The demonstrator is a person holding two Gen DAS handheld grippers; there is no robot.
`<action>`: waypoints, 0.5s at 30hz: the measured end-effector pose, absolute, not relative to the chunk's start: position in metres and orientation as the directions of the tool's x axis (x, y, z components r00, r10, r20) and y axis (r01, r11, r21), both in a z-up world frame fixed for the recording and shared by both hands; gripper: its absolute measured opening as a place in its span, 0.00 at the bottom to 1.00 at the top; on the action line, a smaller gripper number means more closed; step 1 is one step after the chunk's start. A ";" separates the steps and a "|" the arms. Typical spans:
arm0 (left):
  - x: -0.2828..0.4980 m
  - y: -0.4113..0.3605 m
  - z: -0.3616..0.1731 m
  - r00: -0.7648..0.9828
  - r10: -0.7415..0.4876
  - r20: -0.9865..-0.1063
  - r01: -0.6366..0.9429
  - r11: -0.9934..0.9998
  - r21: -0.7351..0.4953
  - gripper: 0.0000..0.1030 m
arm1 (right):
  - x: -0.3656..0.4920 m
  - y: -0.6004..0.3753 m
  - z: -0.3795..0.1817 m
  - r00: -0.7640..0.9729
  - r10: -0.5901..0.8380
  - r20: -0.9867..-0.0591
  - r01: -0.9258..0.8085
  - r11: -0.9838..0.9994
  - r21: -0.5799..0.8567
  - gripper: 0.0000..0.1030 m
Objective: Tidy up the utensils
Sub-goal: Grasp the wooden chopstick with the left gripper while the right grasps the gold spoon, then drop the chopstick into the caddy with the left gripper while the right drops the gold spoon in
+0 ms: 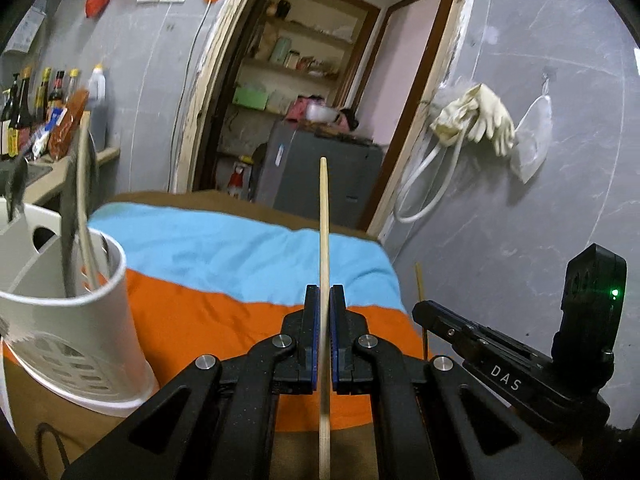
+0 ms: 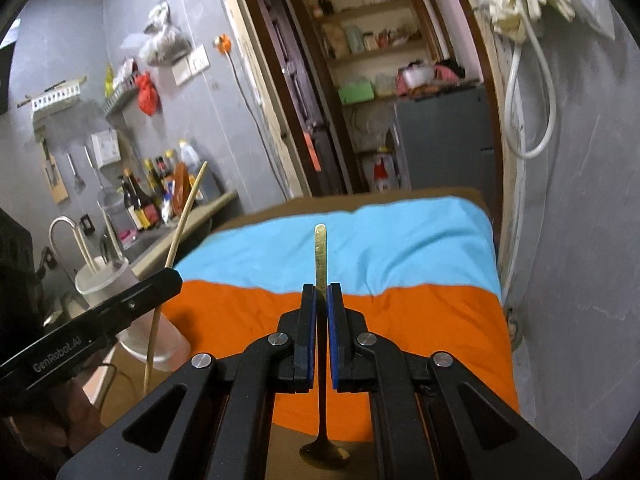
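Left gripper (image 1: 324,292) clamped on a wooden chopstick (image 1: 323,216), held upright above the orange-and-blue cloth (image 1: 224,248) covering the counter. White utensil holder (image 1: 76,320) stands at the counter's left edge with utensils already inside. Right gripper (image 2: 321,290) clamped on a gold spoon (image 2: 320,252), handle up, bowl hanging below over the cloth's near edge.

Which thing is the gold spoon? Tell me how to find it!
Look over the orange and blue cloth. The right gripper is shut on the gold spoon, handle pointing up and bowl hanging below. It is shiny flat metal, unlike the pale wooden chopstick in the left gripper.
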State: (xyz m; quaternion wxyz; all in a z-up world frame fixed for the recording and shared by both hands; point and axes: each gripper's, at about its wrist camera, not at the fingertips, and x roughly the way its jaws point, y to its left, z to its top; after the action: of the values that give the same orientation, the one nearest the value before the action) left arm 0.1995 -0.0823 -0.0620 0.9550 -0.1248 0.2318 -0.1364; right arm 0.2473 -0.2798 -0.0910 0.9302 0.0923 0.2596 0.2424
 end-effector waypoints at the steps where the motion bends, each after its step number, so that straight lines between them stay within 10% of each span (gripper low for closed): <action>1: 0.197 -0.081 -0.058 0.860 -0.320 -0.397 0.206 0.930 -0.304 0.02 | 0.245 -0.278 -0.088 0.754 0.499 -0.427 -0.405 0.865 0.296 0.03; 15: 0.169 -0.005 -0.001 0.935 -0.268 -0.232 0.176 0.919 -0.354 0.02 | 0.219 -0.232 -0.030 0.788 0.565 -0.243 -0.489 0.815 0.311 0.03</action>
State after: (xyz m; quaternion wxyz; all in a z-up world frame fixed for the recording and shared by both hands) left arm 0.1686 -0.0052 -0.0010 0.9695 -0.1661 0.1392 -0.1144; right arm 0.2194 -0.2321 -0.0304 0.9384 0.1164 0.1645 0.2807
